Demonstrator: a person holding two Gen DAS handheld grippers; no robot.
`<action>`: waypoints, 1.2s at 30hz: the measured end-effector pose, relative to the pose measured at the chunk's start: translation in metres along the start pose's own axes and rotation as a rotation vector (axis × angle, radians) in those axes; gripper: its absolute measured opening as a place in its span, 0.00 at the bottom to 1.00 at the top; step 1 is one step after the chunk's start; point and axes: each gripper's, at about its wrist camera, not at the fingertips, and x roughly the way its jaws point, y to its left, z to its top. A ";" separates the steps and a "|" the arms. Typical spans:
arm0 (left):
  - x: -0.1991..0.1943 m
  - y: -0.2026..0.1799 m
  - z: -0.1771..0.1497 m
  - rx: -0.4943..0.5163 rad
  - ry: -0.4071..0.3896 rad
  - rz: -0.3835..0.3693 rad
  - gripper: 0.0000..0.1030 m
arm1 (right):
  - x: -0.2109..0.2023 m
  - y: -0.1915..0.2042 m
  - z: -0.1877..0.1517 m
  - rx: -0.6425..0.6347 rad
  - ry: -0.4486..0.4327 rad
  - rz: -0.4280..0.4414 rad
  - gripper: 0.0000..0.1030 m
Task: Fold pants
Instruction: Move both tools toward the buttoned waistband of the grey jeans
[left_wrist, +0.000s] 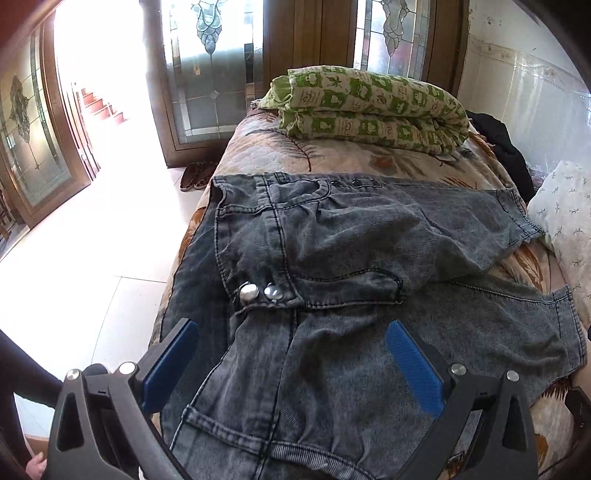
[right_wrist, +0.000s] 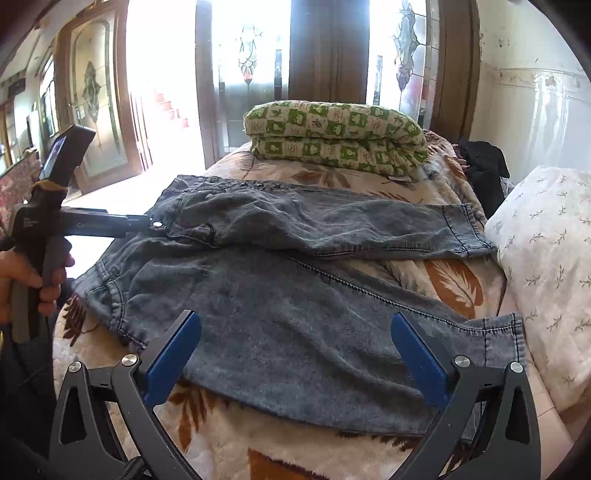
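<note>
Pants (left_wrist: 332, 258) — one pair, two legs spread on the bed (right_wrist: 332, 177) — both grippers' jaws wide, empty.

We see hard daylight pouring through the open doorway (left_wrist: 99, 74) and stained-glass doors (right_wrist: 251, 62), blowing the floor (left_wrist: 92, 236) to white, while both fisheye views curve and darken toward their corners.
</note>
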 end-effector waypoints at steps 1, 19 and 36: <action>0.002 -0.001 0.001 0.006 -0.001 0.000 1.00 | 0.002 0.000 0.001 0.001 0.003 0.000 1.00; 0.025 -0.009 0.012 0.041 0.005 0.009 1.00 | 0.036 0.000 0.020 0.030 0.022 0.021 1.00; 0.048 -0.002 0.024 0.060 -0.007 0.052 1.00 | 0.069 -0.007 0.053 0.006 0.014 0.020 1.00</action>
